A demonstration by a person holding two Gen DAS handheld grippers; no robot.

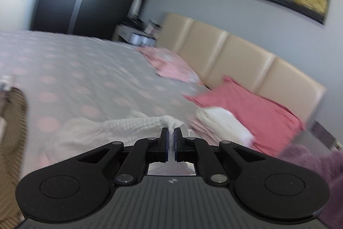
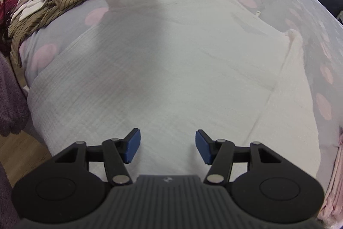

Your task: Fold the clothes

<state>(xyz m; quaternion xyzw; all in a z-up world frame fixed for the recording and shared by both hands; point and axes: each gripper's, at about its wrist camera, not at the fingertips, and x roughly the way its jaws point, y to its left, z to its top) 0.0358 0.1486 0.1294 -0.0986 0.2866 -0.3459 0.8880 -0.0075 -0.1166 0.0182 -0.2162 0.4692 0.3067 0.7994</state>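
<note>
Bedspread (image 2: pixel 300 5) free right of garment; striped clothes (image 2: pixel 42 8) crowd left.

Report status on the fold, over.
Left gripper shut on white crinkled cotton garment, corner raised. Right gripper open above it, empty. Brown striped clothing beside, not blocking.

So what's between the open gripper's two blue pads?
Nothing is pinched there. In the right wrist view, the right gripper hangs open, and only the white garment spread on the bed shows through the gap.
</note>
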